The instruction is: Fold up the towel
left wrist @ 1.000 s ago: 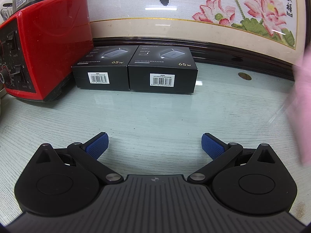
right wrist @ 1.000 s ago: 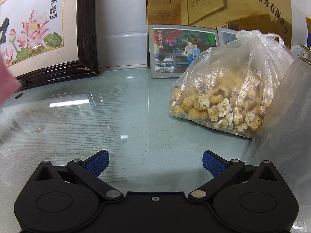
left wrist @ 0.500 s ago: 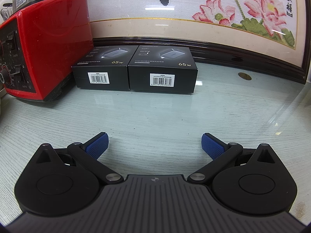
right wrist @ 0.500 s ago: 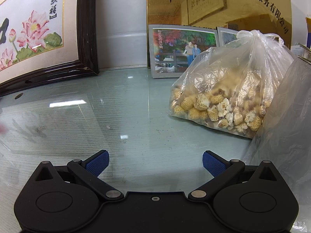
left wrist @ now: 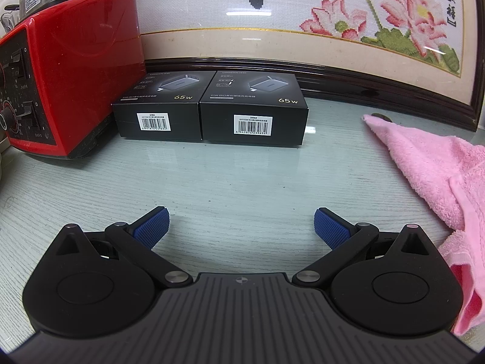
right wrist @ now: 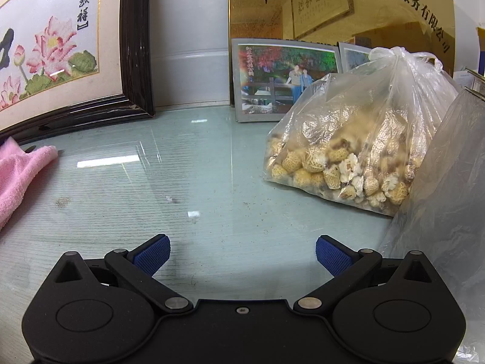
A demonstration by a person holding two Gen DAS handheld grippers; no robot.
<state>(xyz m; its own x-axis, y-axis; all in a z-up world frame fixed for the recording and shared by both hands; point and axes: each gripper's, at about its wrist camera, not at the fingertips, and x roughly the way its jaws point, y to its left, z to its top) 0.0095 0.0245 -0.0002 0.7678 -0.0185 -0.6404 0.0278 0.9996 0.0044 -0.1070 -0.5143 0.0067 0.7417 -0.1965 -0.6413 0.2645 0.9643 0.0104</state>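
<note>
A: Item one: towel (left wrist: 436, 166). Pink terry, soft nap, lying loose and rumpled on the glass-topped table (left wrist: 242, 176), not flat. One corner runs out to a point toward the back, near the foot of the dark picture frame (left wrist: 363, 75); a hemmed edge doubles over itself nearer the front.

B: Position against the grippers?

A: It sits to the right of the left gripper (left wrist: 241, 224), its lower folds just beside that gripper's right housing; whether they touch, I cannot tell. From the right wrist view the same towel (right wrist: 18, 176) shows at the far left edge, well apart from the right gripper (right wrist: 242, 251).

B: Gripper condition?

A: Both spread wide, blue pads (left wrist: 151, 226) apart, nothing between them. Neither has hold of the cloth.

B: Surroundings?

A: Left side: two black boxes (left wrist: 209, 112) marked 65 w, side by side and touching, barcodes facing forward; a red appliance (left wrist: 66, 69) just to their left. Behind, framed cross-stitch of pink lotus flowers (left wrist: 409, 24). Right side: a clear knotted plastic bag (right wrist: 357, 145) of pale netted dried pieces, a second cloudy bag (right wrist: 442, 182) against it, a standing photograph (right wrist: 272, 82), a gold plaque (right wrist: 333, 9) with black characters.
</note>
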